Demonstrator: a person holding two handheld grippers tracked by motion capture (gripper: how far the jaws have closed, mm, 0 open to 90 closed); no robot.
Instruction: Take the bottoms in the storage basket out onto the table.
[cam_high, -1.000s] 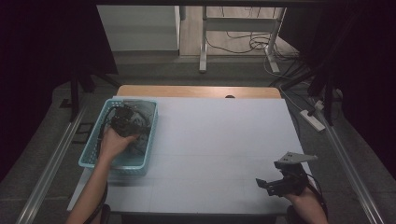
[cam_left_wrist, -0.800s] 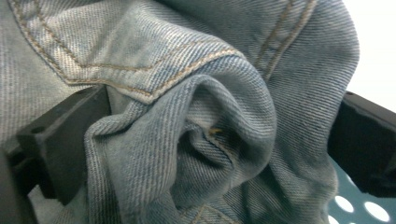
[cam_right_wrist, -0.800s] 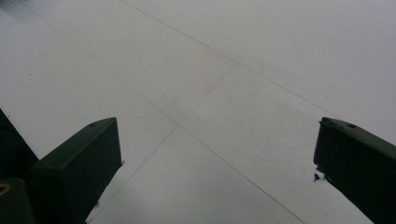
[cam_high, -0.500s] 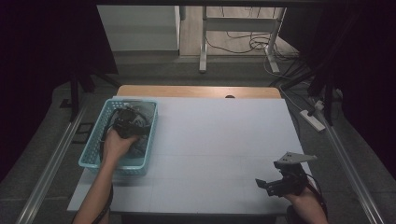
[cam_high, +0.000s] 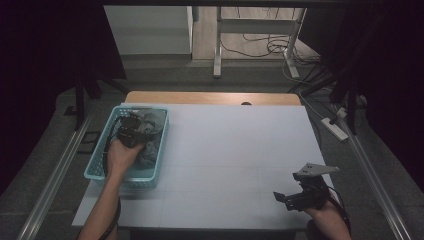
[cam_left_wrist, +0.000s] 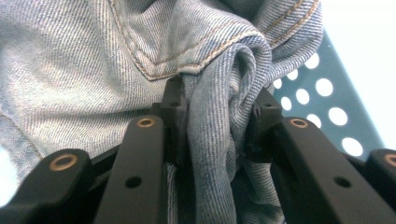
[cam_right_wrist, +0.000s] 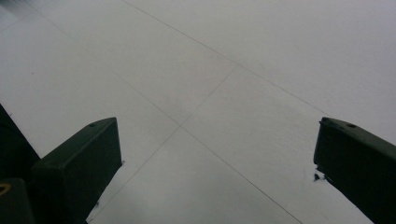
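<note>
Left tongs (cam_left_wrist: 212, 116) just closed, pinching denim fold (cam_left_wrist: 219, 93) in basket (cam_high: 100, 170); right tongs (cam_right_wrist: 215, 154) open above table (cam_high: 240, 150).

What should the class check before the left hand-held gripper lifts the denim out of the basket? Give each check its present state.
1. Left hand-held gripper shut on the denim, jaws having just been closing: ok.
2. A thick fold sits between the pads: ok.
3. Denim free of the basket: cannot tell.
4. Right hand-held gripper open, apart from the basket: ok.
5. Bare table beside the basket for laying it down: ok.
</note>
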